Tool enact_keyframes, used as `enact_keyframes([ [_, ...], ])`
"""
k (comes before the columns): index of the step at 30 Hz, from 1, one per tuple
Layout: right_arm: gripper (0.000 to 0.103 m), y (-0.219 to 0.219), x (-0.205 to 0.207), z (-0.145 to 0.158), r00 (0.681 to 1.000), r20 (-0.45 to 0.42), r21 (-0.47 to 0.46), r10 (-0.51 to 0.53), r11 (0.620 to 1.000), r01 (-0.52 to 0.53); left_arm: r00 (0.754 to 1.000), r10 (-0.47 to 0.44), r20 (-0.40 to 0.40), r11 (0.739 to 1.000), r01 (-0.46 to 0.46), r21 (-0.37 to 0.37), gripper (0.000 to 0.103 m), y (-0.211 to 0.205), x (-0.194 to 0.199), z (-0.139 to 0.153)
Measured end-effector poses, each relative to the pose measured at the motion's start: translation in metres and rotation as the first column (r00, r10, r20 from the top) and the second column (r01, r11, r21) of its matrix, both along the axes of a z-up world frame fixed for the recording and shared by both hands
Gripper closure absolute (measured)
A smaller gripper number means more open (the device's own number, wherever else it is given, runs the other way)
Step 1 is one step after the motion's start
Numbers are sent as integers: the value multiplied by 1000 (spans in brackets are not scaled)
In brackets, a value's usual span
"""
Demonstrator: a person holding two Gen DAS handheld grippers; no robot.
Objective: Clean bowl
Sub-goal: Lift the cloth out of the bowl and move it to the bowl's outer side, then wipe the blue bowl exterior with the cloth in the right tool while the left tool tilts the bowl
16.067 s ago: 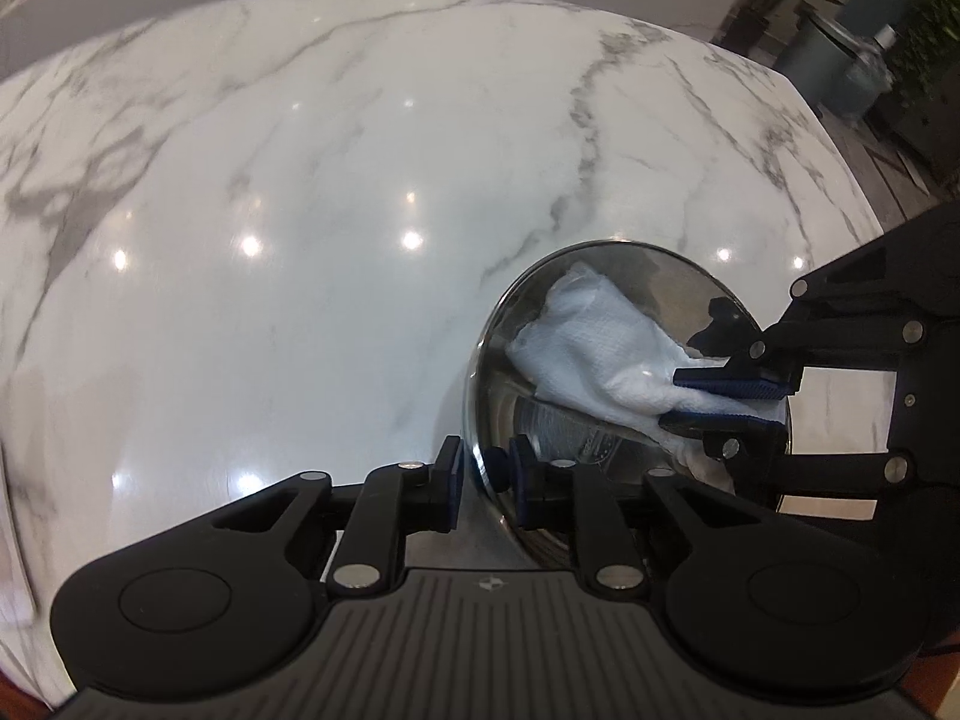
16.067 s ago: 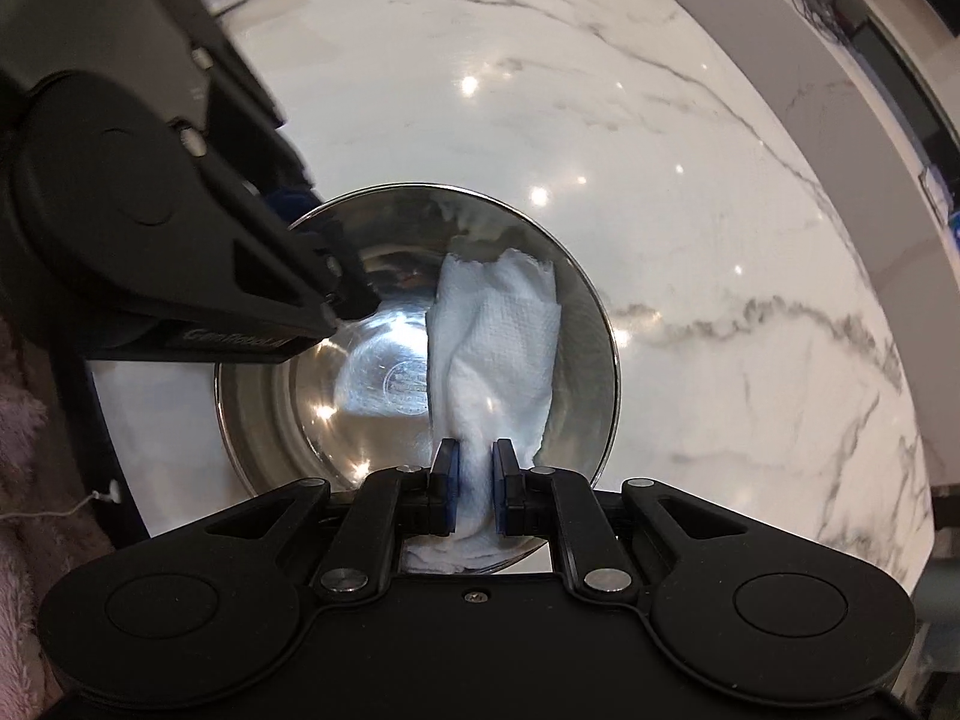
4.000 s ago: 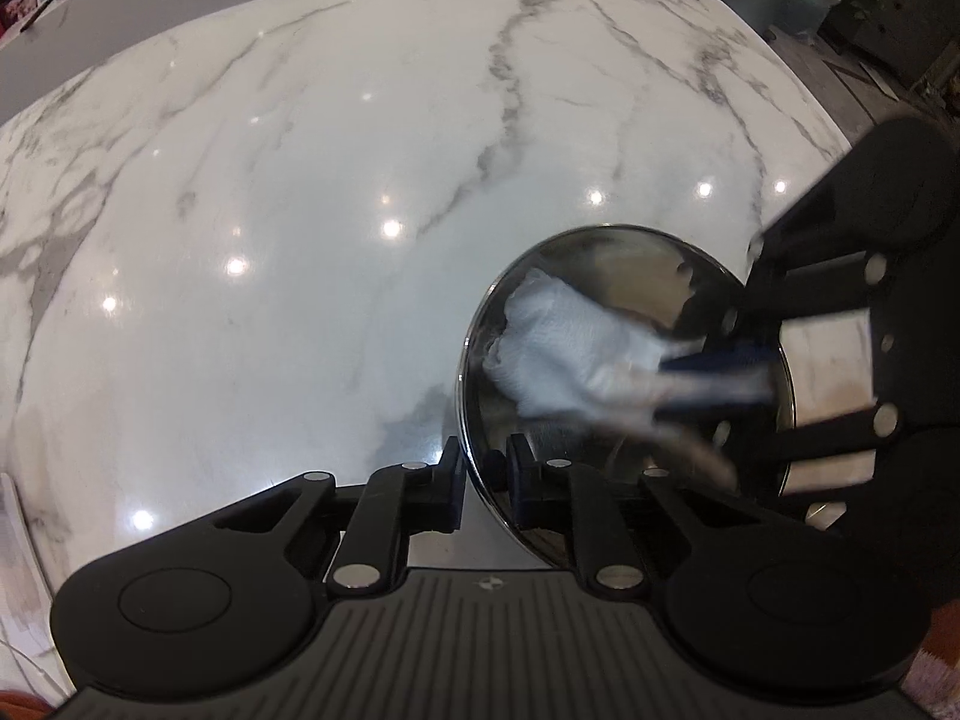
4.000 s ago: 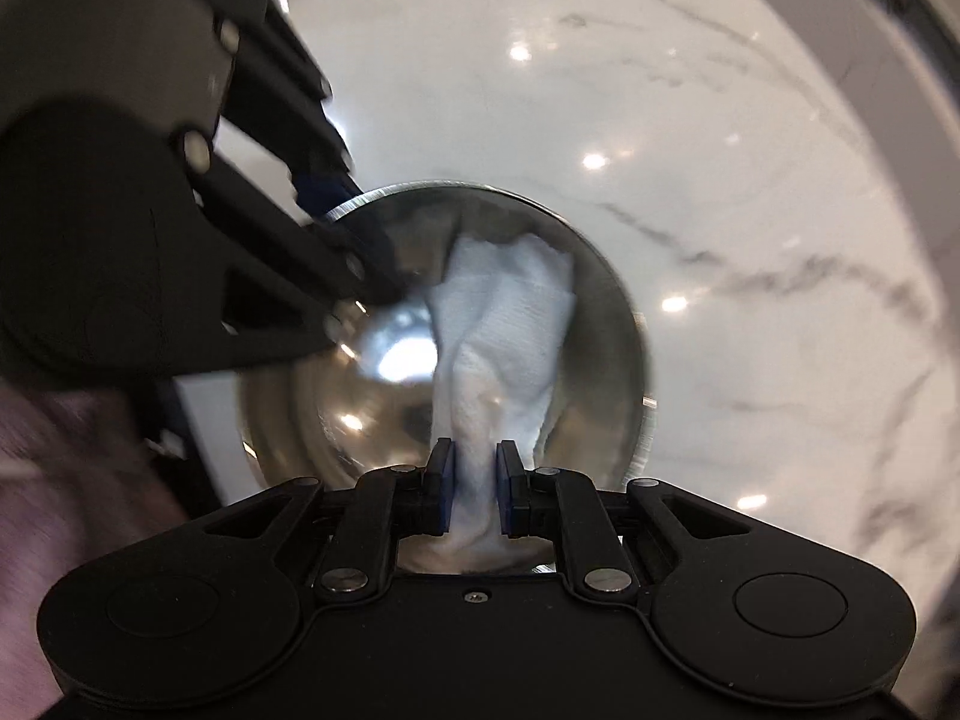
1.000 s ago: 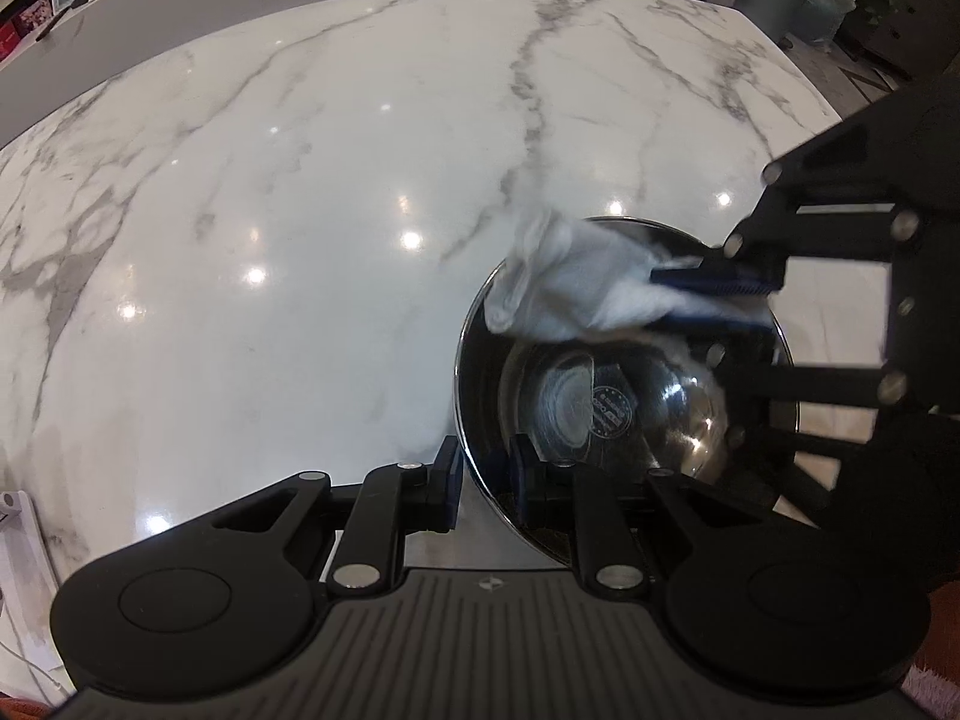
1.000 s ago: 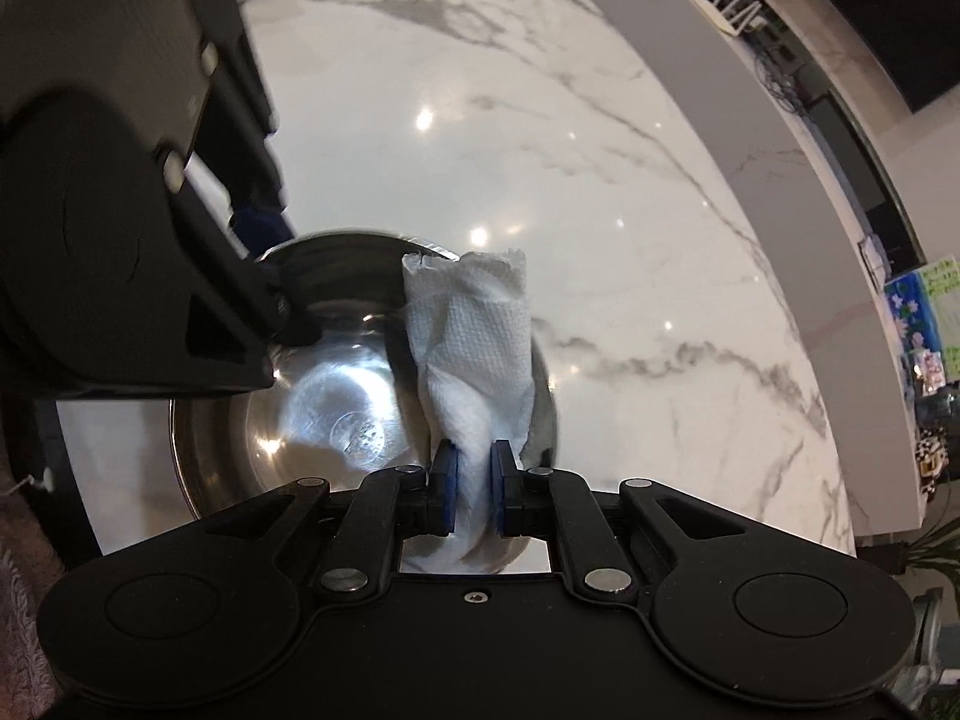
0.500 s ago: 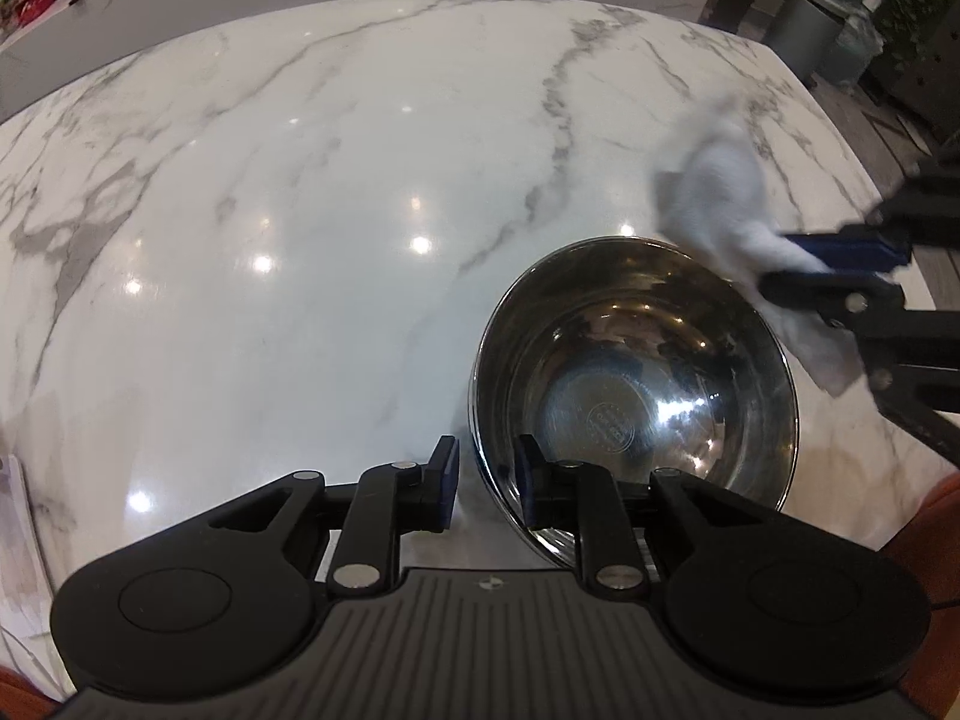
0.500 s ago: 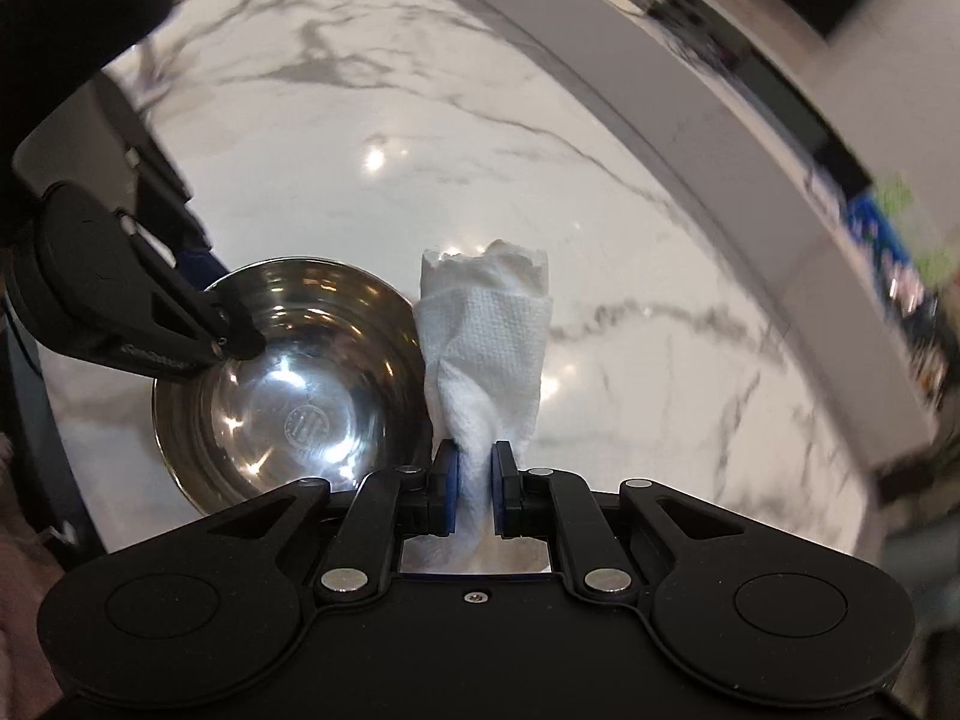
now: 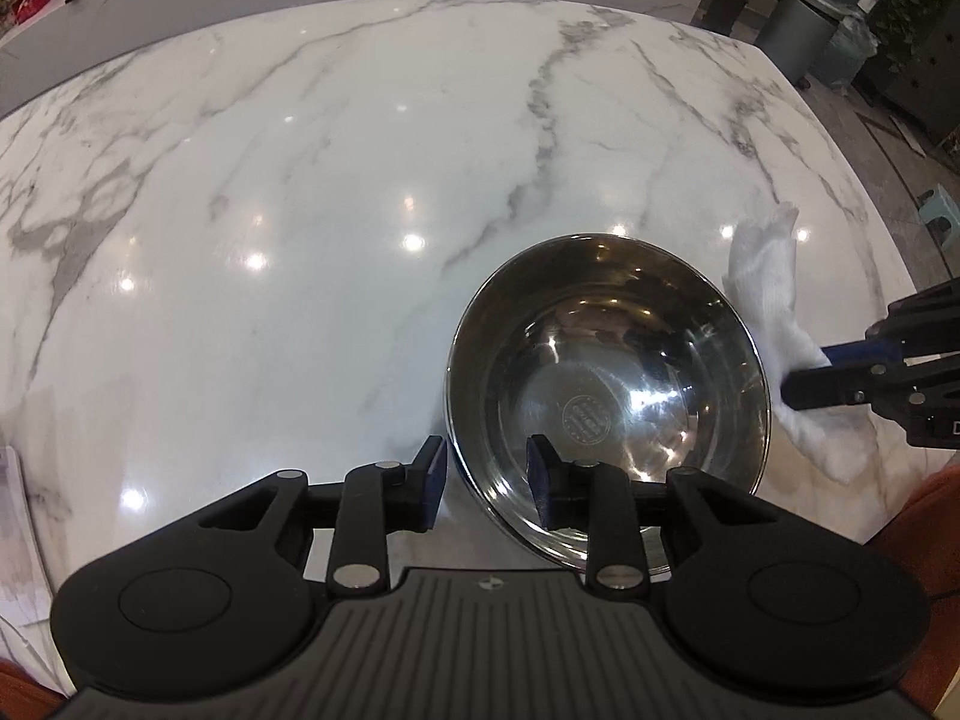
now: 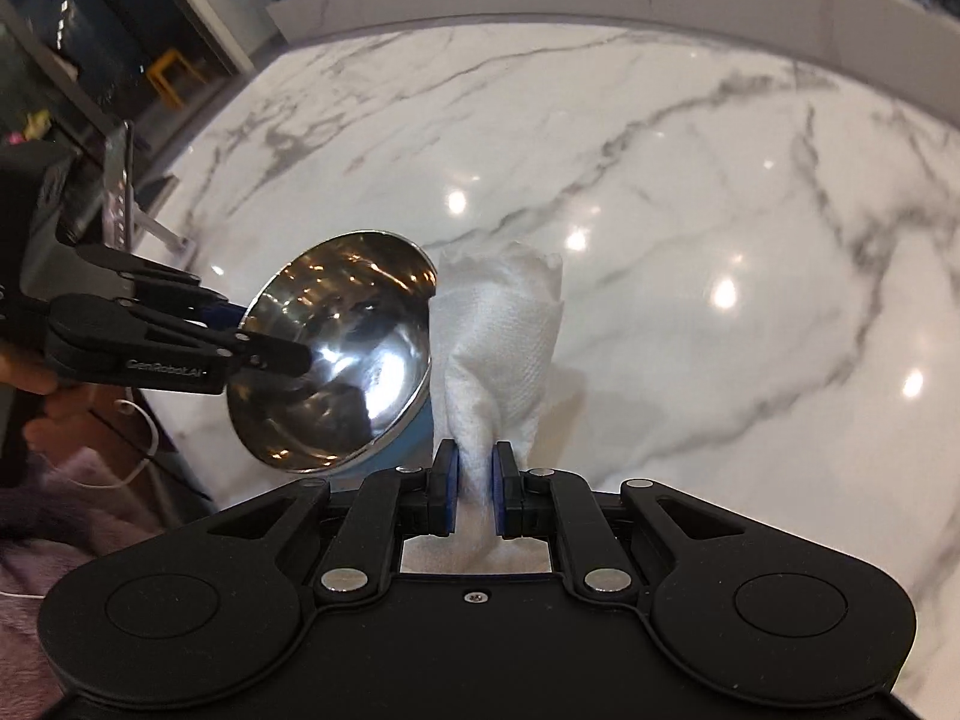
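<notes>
Paper towel (image 10: 501,336) now out beside bowl (image 9: 606,384) rim.

L cam close behind bowl (image 9: 606,372), R cam from its right; both share bowl.

Left gripper (image 9: 486,477): jaws parted, straddling the near rim of the bowl (image 9: 606,372), apparently without pinching it. Right gripper (image 10: 474,495): jaws clamped on white paper towel (image 10: 498,324), held right of bowl.
</notes>
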State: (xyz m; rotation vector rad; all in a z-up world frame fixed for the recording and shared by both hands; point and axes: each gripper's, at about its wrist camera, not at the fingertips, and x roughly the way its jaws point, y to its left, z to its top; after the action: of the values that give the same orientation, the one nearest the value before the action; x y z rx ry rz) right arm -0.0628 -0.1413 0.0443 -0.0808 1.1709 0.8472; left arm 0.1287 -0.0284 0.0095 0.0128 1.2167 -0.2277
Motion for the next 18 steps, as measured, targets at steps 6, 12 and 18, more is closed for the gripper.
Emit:
enact_keyframes([
  [6, 94, 30, 13, -18, 1000, -10, 10, 17, 1000, -17, 1000, -2, 0, 1000, 2, 26, 80, -2, 0, 2],
  [12, 94, -12, 95, -29, 998, -4, -28, 67, 997, -68, 1000, -5, -2, 1000, 5, 30, 80, -2, -1, 1],
  [18, 94, -26, 95, -45, 996, -21, -53, 86, 995, -87, 1000, -8, -12, 1000, 8, 25, 80, 0, -2, 0],
])
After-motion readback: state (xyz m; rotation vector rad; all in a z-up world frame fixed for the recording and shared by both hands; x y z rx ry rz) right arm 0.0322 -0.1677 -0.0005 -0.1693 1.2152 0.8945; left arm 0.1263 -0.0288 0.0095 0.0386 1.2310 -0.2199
